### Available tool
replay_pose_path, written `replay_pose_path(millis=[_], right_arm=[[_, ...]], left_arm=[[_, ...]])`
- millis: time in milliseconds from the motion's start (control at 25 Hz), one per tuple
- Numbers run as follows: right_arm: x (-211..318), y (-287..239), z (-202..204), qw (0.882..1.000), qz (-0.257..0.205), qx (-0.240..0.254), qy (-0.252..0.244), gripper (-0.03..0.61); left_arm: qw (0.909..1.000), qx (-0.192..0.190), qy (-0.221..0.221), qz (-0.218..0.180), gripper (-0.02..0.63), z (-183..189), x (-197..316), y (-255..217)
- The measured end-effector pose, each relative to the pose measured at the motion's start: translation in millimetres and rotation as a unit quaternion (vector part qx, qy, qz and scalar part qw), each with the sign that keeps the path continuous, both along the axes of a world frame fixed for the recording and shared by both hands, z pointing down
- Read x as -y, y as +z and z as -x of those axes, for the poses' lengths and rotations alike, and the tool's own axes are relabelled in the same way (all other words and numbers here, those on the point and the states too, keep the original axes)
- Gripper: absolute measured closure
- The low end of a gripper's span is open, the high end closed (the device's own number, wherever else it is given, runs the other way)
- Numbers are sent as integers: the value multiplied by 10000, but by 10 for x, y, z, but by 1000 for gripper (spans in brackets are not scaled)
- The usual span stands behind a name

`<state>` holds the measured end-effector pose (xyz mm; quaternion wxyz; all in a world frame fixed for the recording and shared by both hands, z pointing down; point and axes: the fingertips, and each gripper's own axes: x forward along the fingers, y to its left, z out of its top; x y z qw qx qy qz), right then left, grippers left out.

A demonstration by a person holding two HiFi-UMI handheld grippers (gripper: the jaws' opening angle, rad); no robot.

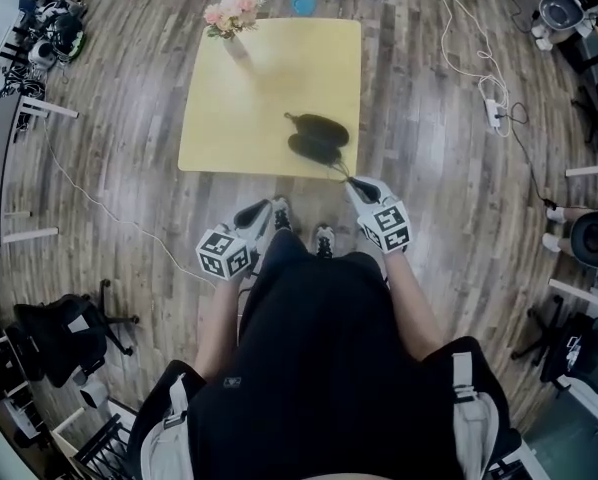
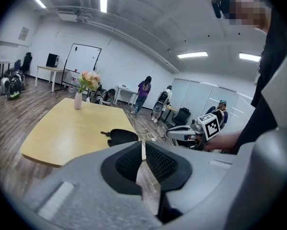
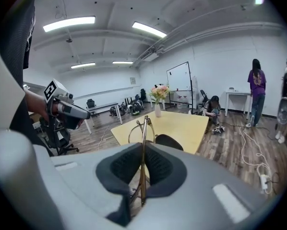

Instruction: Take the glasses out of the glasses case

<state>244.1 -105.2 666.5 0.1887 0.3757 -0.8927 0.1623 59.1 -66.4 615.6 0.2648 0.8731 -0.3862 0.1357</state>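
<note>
The right gripper (image 3: 142, 164) has its jaws pinched on the glasses (image 3: 143, 128); the thin gold frame stands edge-on between the dark pads, with its rims rising above them. In the head view this gripper (image 1: 359, 188) hangs just off the near edge of the table (image 1: 249, 98), close to the near right corner, so the glasses are up in the air and clear of the case (image 1: 317, 136). The case, black and lying open in two halves, sits on the table by the near edge towards the right corner; the right gripper view shows it (image 3: 170, 141) just beyond the jaws, with nothing touching it. The left gripper (image 2: 143, 159) has its jaws pressed together with nothing between them; only a narrow sliver of table edge and floor shows past the pads. In the head view it (image 1: 256, 213) is held over the wooden floor (image 1: 449, 198), short of the near edge and well apart from the case. A vase (image 1: 236, 46) of pink flowers (image 1: 234, 8) stands at the far left corner of the table.
</note>
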Motion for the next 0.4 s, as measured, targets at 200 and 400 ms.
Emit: replay_pose_path(millis=[200,400], right_arm=[[-106,-100,-20,9999,-48,58,-130,557],[-94,-83,-51,9999,-69,50,-145,557]], left_arm=[[9999,45,-60,-106,581,-78,-111,-119],[9998,91,-75,-172,581,-98,-176,-161]])
